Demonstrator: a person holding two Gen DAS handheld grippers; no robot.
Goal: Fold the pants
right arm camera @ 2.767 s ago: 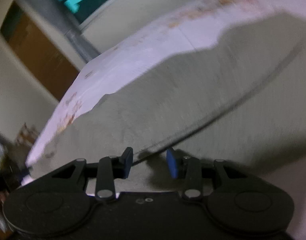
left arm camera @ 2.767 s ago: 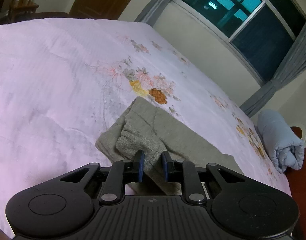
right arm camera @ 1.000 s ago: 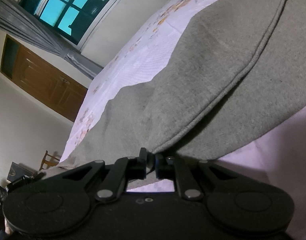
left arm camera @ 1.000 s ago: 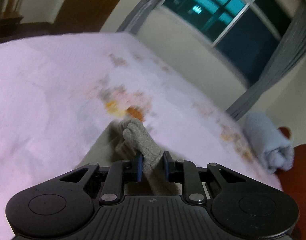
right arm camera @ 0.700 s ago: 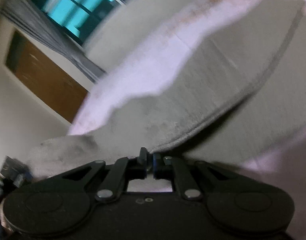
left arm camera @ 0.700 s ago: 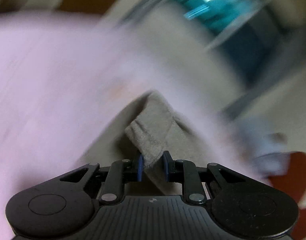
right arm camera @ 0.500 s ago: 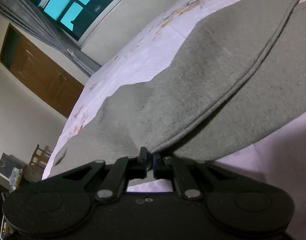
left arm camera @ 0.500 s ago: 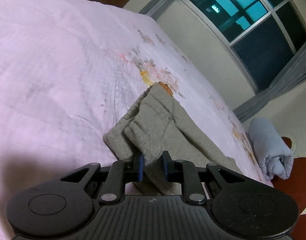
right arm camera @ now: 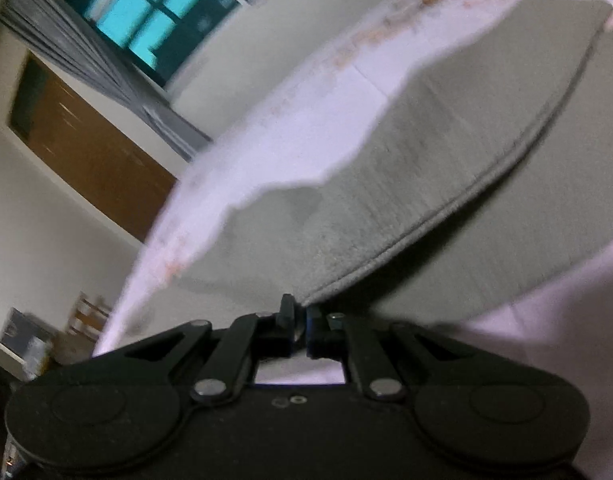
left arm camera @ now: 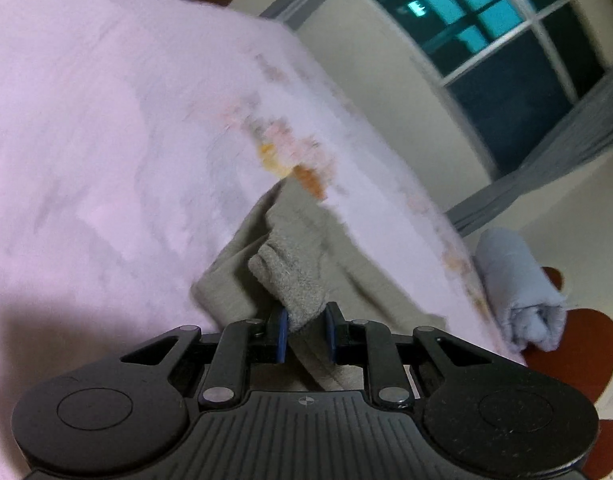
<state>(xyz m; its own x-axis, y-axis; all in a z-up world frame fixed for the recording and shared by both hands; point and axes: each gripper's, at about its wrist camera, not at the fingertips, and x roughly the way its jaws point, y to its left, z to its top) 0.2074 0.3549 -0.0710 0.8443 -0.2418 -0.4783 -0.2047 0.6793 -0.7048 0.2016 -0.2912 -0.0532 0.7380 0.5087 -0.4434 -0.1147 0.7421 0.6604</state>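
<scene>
My left hand-held gripper (left arm camera: 305,334) clamps a bunched cuff of the pants (left arm camera: 290,280); my right hand-held gripper (right arm camera: 300,326) pinches their seamed edge (right arm camera: 446,220). The pants lie partly lifted on the bed (left arm camera: 106,120). Risk: the thin right pinch may slip under uneven tension, skewing the fold.

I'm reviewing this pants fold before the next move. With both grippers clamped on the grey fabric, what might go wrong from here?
1. The right gripper pinches only the hemmed edge of the pants; a tug might slip it free.
2. The left gripper holds a bunched wad, so the fold may land creased.
3. The pants lie near the edge of the bed; dragging them could pull cloth off.
</scene>
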